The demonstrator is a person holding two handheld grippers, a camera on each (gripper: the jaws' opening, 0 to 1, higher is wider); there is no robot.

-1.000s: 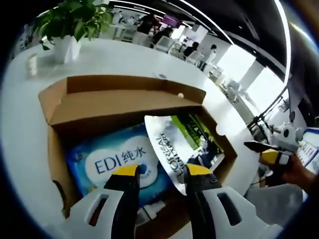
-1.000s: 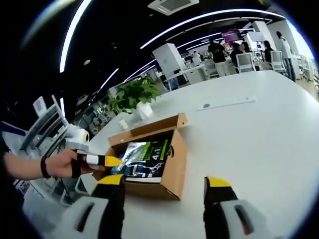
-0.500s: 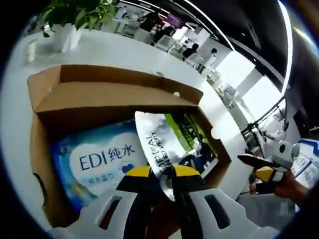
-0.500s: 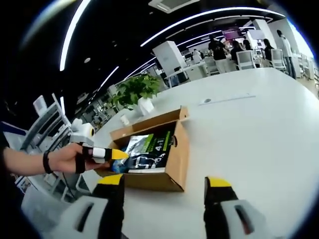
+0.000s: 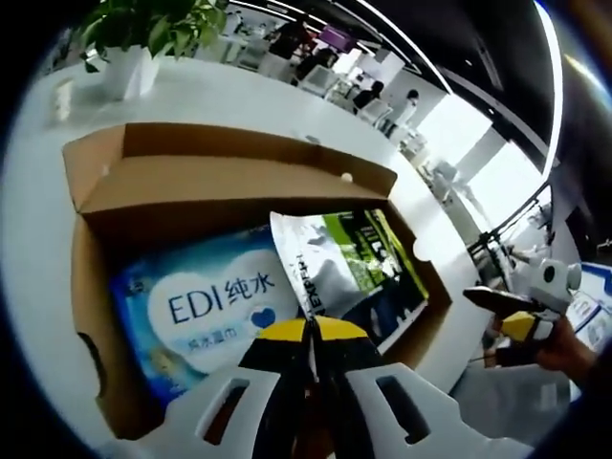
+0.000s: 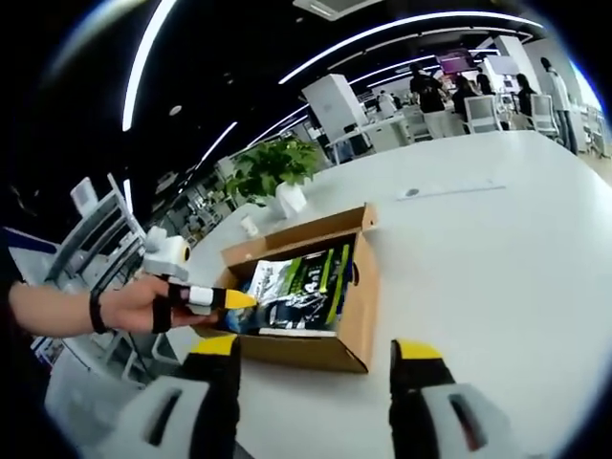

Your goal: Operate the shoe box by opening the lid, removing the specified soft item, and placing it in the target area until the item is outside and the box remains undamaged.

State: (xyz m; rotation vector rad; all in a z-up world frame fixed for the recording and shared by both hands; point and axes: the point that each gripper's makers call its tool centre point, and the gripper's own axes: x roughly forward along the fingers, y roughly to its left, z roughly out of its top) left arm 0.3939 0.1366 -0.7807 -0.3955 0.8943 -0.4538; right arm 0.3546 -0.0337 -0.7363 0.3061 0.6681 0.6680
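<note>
The brown cardboard shoe box (image 5: 229, 182) lies open on the white table, its lid flap folded back at the far side. Inside are a blue "EDI" wipes pack (image 5: 206, 301) and, to its right, a silver and green pouch (image 5: 335, 258). My left gripper (image 5: 308, 333) is shut on the pouch's near edge. From the right gripper view, the box (image 6: 359, 306) is ahead with the pouch (image 6: 296, 287) in it, and a hand holds the left gripper (image 6: 234, 299) at the box's left end. My right gripper (image 6: 316, 352) is open, short of the box, holding nothing.
A potted plant (image 5: 143, 29) stands on the table behind the box, with a small white cup (image 5: 62, 96) near it. The right gripper (image 5: 507, 311) hovers off the table's edge. Broad bare table (image 6: 478, 268) stretches to the right of the box. Chairs and people are far behind.
My left gripper's jaws went from open around the pouch's edge to shut on it. The right gripper stayed open, its view shifting only slightly.
</note>
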